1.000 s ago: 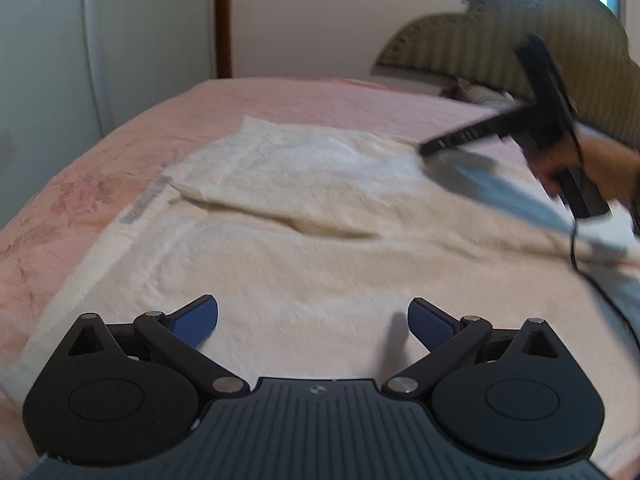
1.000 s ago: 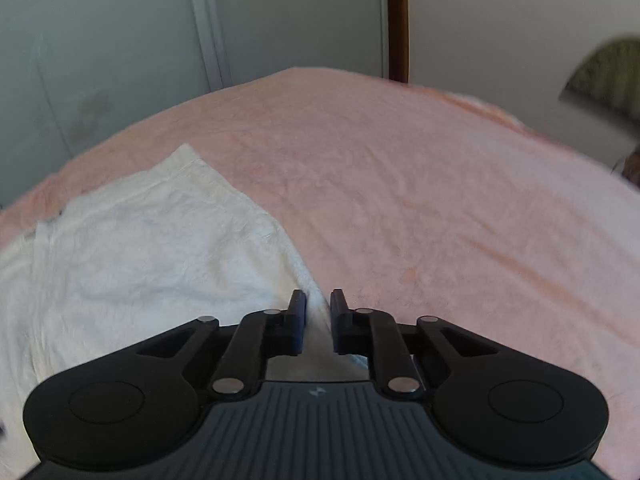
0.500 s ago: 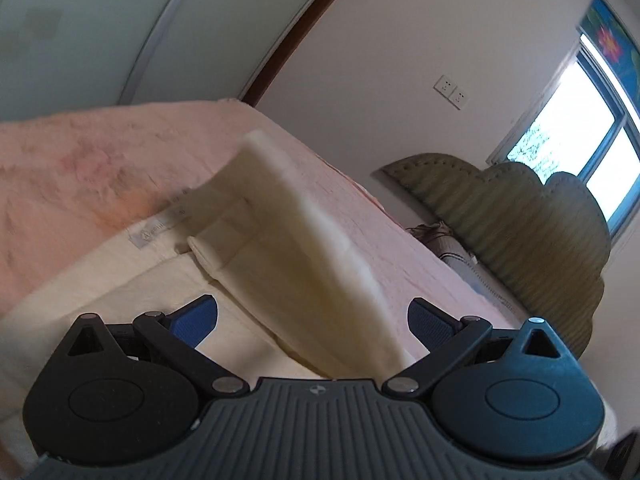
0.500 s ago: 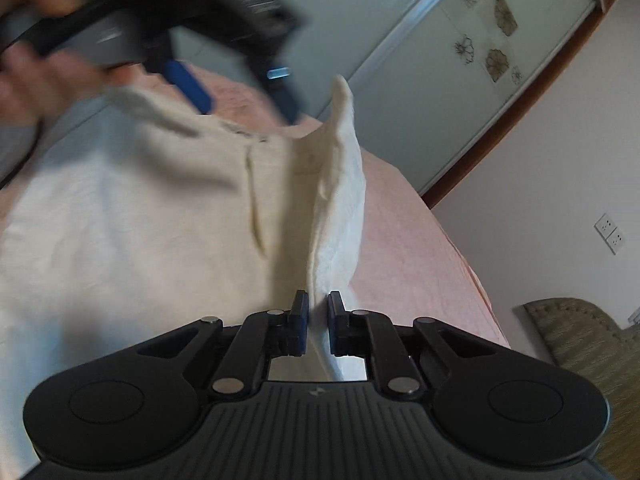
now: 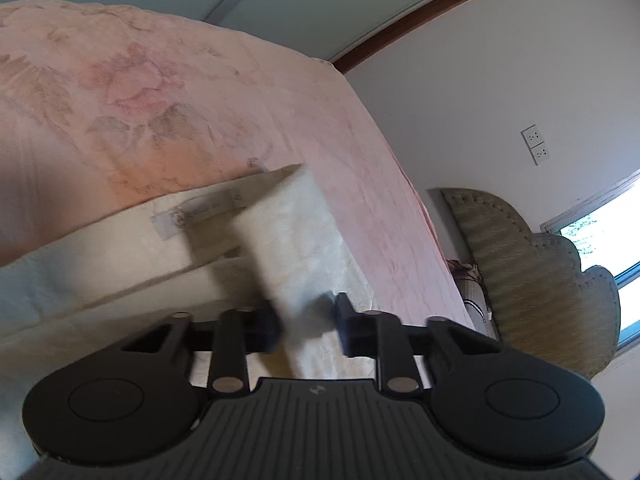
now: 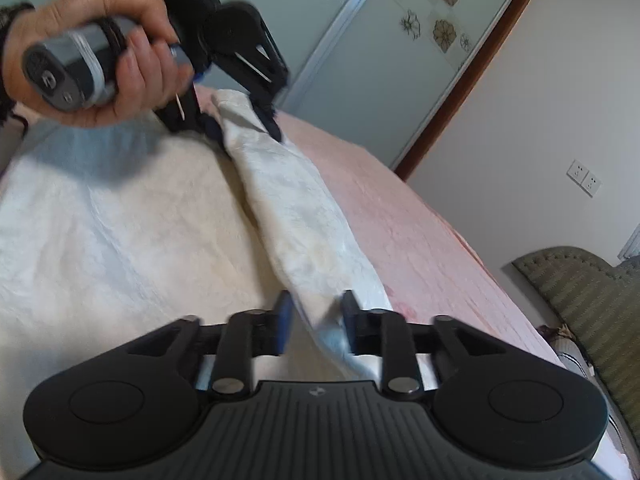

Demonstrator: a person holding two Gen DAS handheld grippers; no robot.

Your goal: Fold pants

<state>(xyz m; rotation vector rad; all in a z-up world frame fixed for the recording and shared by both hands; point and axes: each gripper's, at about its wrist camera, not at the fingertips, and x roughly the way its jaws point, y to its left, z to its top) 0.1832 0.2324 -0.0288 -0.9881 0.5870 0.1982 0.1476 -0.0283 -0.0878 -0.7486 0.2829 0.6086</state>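
Jaws of my left gripper [image 5: 306,326] are closing on a raised fold of the cream pants [image 5: 292,240], the cloth standing between the two pads; whether they already press it I cannot tell through the blur. In the right wrist view the same gripper, borne by the left hand [image 6: 100,56], sits at the far end of that ridge of fabric. Jaws of my right gripper [image 6: 316,326] are opening, with the near end of the ridge lying loosely between the fingers and no longer pinched. Outward from both tools, the rest of the pants lies flat to the left of the ridge on the pink bedspread [image 5: 280,92]; a sewn label [image 5: 200,214] shows just ahead and left of the left gripper. Beyond the bed's edge stand a padded headboard [image 6: 580,280] and a wall socket [image 5: 535,145].

Step in hand, as I judge it: lengthwise fold, one leg edge lifted to be carried over the other. Next move calls for a firm pinch at both ends, then an even sweep leftward, keeping the edge taut so it lands aligned.
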